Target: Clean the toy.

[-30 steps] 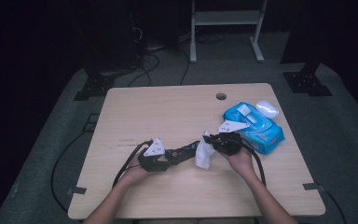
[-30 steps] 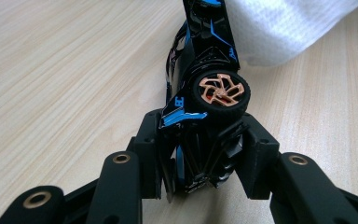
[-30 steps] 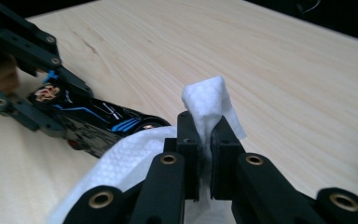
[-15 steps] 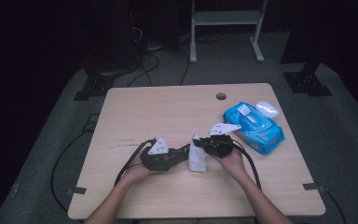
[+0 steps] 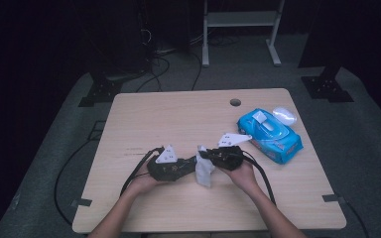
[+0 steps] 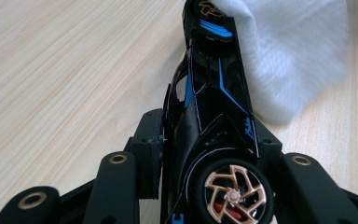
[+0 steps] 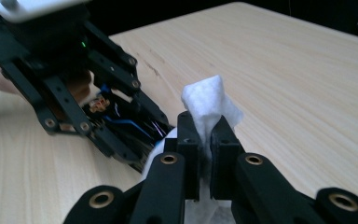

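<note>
Wiping of a toy car (image 6: pixel 214 107) w/ a wet wipe (image 7: pixel 208 103) looks like the step in hand. Car is clamped sideways betw. the jaws of the left gripper (image 5: pixel 191 163), which are closed partway onto its body; its nose sticks out well past the jaw tips, a gold-spoked wheel sits right at the jaw roots. Wipe is pinched tight in the right gripper (image 5: pixel 202 154), jaws nearly touching, w/ a tuft standing above the tips and the rest hanging below them. In the high view both grippers are seen tip to tip near the table's (image 5: pixel 178 119) front edge, wipe touching the car's far end.

For a good wipe, imo:
- Car should be kept clamped firm and steady; grip is on smooth bodywork, so a slip is likely if pushed hard.
- Strokes are best run along the body, from nose back toward the left jaws, w/ light pressure.
- Loose hanging part of the wipe should be used, not the hard jaw tips, so paint isn't scratched.
- Blue wipe pack (image 5: pixel 270 135) lies well off to the right, out of the way.
</note>
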Available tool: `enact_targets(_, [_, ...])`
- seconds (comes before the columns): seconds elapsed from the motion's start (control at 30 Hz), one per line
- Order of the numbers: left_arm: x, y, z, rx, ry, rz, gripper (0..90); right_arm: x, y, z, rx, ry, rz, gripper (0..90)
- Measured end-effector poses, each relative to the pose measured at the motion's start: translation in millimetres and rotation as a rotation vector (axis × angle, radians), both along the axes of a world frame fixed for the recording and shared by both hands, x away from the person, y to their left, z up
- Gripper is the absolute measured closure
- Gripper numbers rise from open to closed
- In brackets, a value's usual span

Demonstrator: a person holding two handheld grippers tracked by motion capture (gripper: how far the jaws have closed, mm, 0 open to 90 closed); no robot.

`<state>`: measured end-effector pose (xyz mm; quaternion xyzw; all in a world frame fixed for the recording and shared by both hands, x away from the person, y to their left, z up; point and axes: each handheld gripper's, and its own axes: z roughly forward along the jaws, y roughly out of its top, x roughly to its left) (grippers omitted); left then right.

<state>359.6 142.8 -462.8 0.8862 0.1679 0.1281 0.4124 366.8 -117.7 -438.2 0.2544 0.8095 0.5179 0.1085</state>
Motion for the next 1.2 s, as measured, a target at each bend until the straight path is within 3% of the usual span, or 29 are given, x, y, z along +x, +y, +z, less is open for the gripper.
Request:
enact_targets(0.13, [0.0,3.6,-0.1,-0.005,0.007,0.000,56.5,3.2,-8.2,-6.1,0.039,0.027,-0.015,84.6])
enact_targets(0.27, [0.1,4.5,0.0,-0.006,0.011,0.002,56.5,2.4,-9.8,-3.2,0.010,0.010,-0.038,84.6])
enact_targets(0.5, [1.1,5.1,3.8,0.023,0.020,-0.004,56.2,3.6,-17.8,-14.1,-0.022,0.051,-0.062,84.6])
enact_targets(0.57, [2.0,1.3,9.3,0.014,0.017,-0.011,50.0,2.5,-18.3,-13.6,-0.022,0.048,-0.059,84.6])
enact_targets(0.67, [4.6,-8.2,18.7,0.037,0.018,-0.019,39.9,2.4,-20.1,-11.3,-0.025,0.044,-0.057,84.6])
enact_targets(0.8, [10.6,-23.7,26.5,0.101,0.032,-0.048,35.9,1.0,-24.3,-9.6,-0.031,0.043,-0.058,84.6])
enact_targets(1.0, [21.6,-42.4,27.6,0.149,0.072,-0.060,36.2,-1.5,-31.3,-9.9,-0.029,0.047,-0.063,84.6])
enact_targets(1.03, [22.7,-45.2,27.5,0.175,0.074,-0.061,37.2,-1.7,-32.6,-10.0,-0.030,0.048,-0.063,84.6])
enact_targets(1.2, [27.6,-53.8,27.8,0.225,0.102,-0.049,41.0,-2.3,-37.3,-11.6,-0.031,0.050,-0.070,84.6])
